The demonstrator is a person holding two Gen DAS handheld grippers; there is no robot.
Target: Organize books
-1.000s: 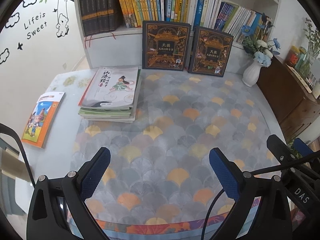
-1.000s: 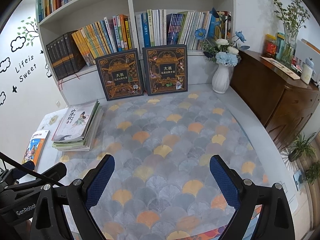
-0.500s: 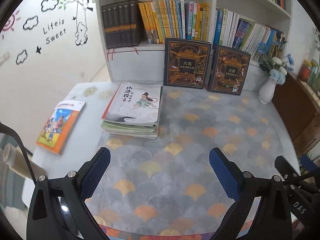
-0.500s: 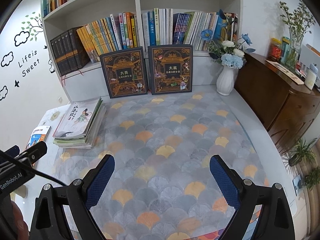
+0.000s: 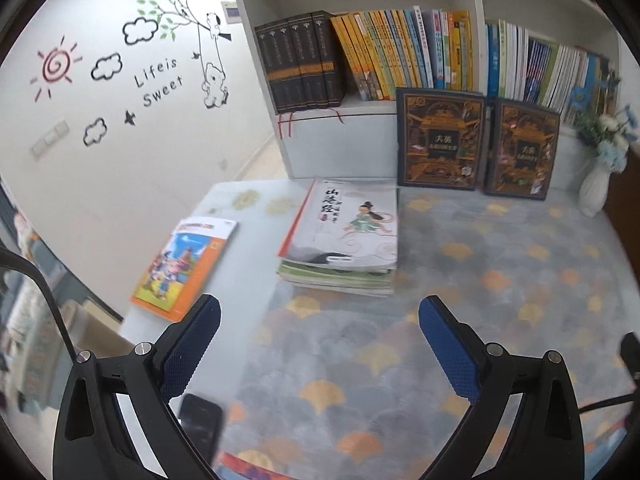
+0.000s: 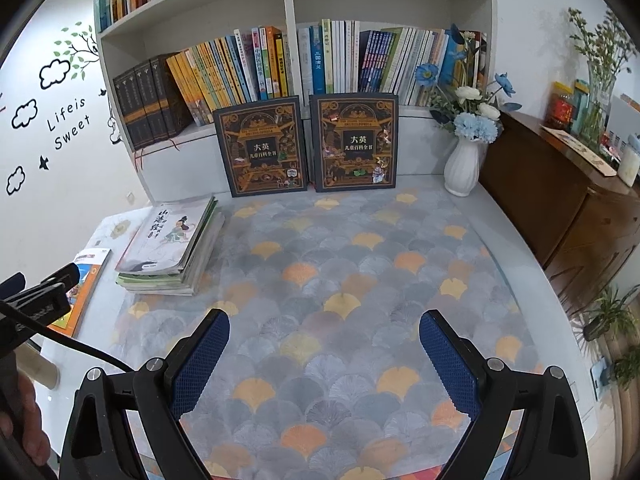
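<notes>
On the table [image 6: 516, 240], over the fan-pattern mat [image 6: 340, 272], both grippers hang w/ jaws wide apart, nothing between them: left gripper [image 5: 319, 344] aimed toward the table's left side, right gripper [image 6: 324, 354] facing the mat's bare middle. Loose books sit left: a stack [image 5: 344, 256] w/ a white illustrated cover on top, lying flat at the mat's edge, & a single orange book [image 5: 182, 264] apart from it, near the table's edge, slightly askew. Prob. the orange one is the stray to gather, which would explain the left gripper pointing that way, but that's a guess. Two dark hardcovers [image 6: 262, 146] & [image 6: 354, 142] stand upright side by side, leaning back on the bookcase [image 6: 286, 32] base, looks like display. Shelf compartments behind are packed w/ upright spines: dark set at left, then yellow/orange ones; right bay blue/white/green. White vase [image 6: 462, 168] holds blue & white flowers, at the table's right rear, clear of the books. Dark phone-like slab [image 5: 200, 424] lies below the left gripper
</notes>
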